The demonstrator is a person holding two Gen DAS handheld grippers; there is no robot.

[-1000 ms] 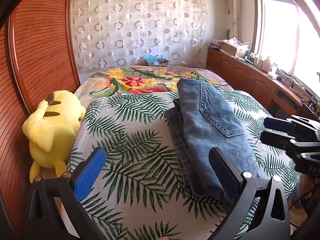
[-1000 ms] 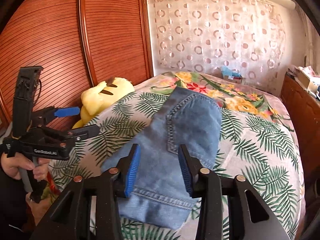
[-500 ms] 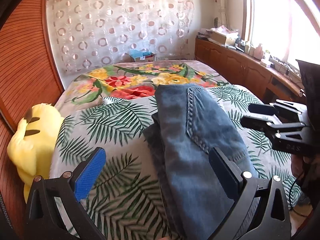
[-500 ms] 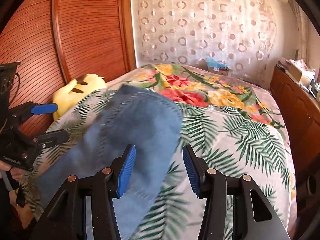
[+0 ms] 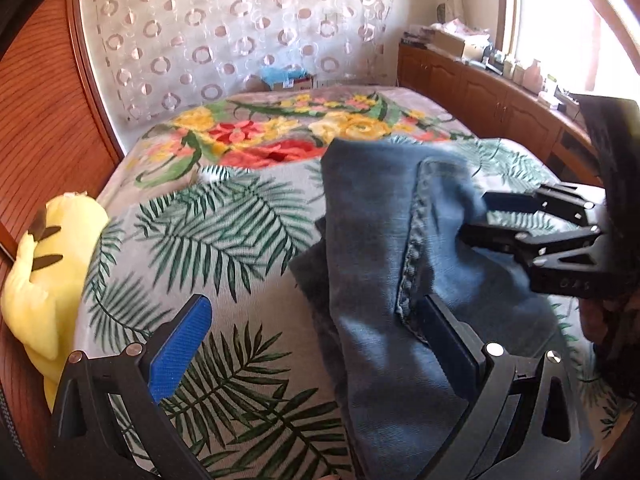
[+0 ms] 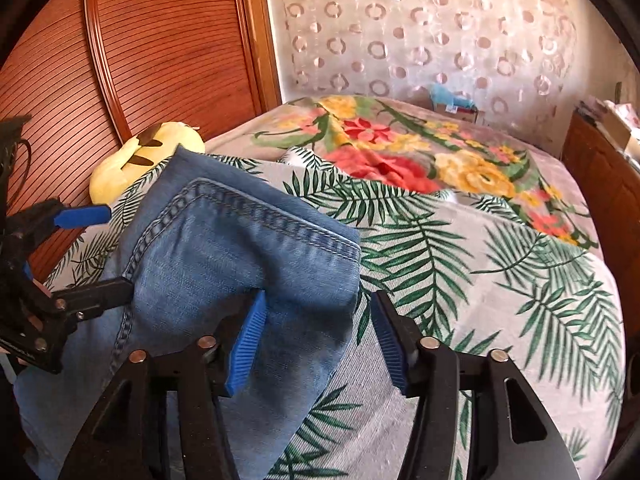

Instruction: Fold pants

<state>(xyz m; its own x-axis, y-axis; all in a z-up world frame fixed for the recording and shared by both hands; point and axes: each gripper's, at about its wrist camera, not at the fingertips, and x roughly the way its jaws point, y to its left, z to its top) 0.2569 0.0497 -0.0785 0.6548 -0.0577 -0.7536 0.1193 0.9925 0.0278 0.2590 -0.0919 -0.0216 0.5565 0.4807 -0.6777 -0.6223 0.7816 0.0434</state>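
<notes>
On top of the bed (image 5: 248, 280), with its grey palm-leaf and flower print cover, sits the pair of blue denim pants (image 5: 384, 248), folded up into a thick bundle that runs from mid-bed down toward the near edge. From the left wrist view, the left gripper (image 5: 316, 332) is spread wide, its blue-padded finger over bare cover on one side and the dark one right over the denim, so nothing is actually pinched. The right gripper (image 5: 476, 220) pokes in from the right side of that view with its black tips against the jeans' edge. Flip to the right wrist camera and you get the right gripper (image 6: 318, 336) with its fingers apart too; the blue pad (image 6: 244, 344) on the left looks like it's touching or tucked just under the fold of the pants (image 6: 224, 256), while the other pad hangs over the cover beside them. Can't tell if that counts as contact on both sides, looks like no. Left gripper (image 6: 96, 256) shows at the left edge there, also open, one tip against the denim. A yellow plush toy (image 5: 44, 276) is slumped at the bed's left side against the reddish wooden slatted wardrobe (image 6: 160, 52). Circle-pattern curtain (image 5: 240, 36) at the back.
</notes>
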